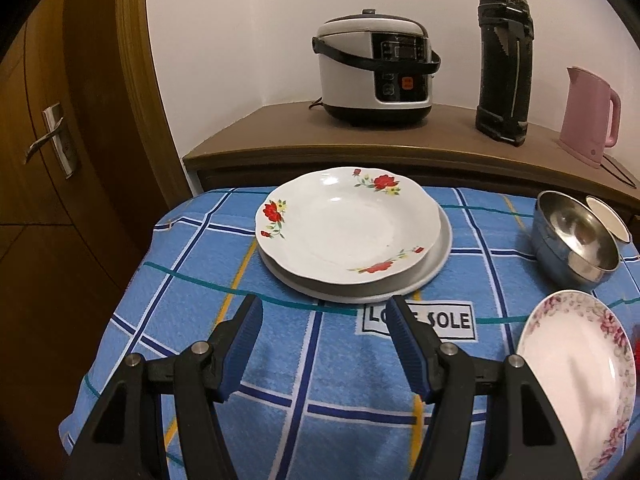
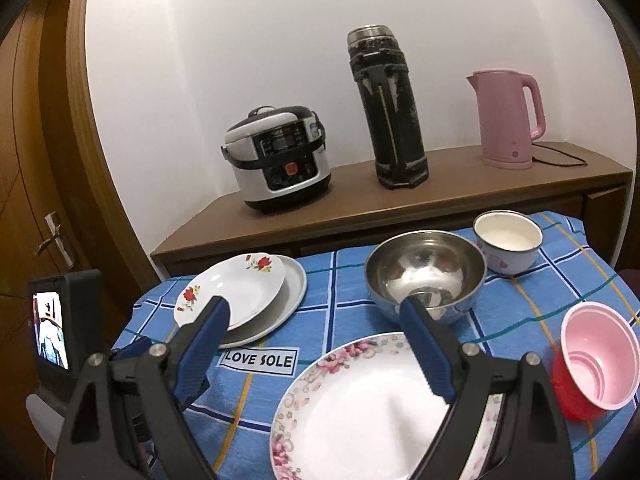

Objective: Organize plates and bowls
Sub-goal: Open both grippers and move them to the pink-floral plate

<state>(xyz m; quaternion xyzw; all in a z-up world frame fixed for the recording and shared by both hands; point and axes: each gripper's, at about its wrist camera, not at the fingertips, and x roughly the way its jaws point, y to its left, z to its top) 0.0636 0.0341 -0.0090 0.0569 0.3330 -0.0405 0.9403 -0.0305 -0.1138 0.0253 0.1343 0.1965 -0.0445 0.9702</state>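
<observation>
Both grippers hang released, holding nothing. Ahead of the left gripper (image 1: 322,312) sits the white red-flowered plate (image 1: 348,224) on a grey dish (image 1: 438,256). Beneath the right gripper (image 2: 314,308) lies the pink-flowered white plate (image 2: 360,408), with the shiny steel bowl (image 2: 426,276) beyond its right jaw.

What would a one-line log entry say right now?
left gripper: open, empty | right gripper: open, empty | red-flowered plate: stacked on grey plate | pink-flowered plate: unstacked

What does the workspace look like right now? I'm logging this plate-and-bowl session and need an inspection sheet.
Surface: blue checked cloth covers the table.
Job's things: red-flower plate stacked on grey plate; pink-flower plate; steel bowl; white enamel cup; pink bowl nested in red bowl.
Clutter: nothing seen.
Grippers: left gripper and right gripper open, empty.
Cables: black cord behind pink kettle.
Surroundings: sideboard with rice cooker, black flask; wooden door.
</observation>
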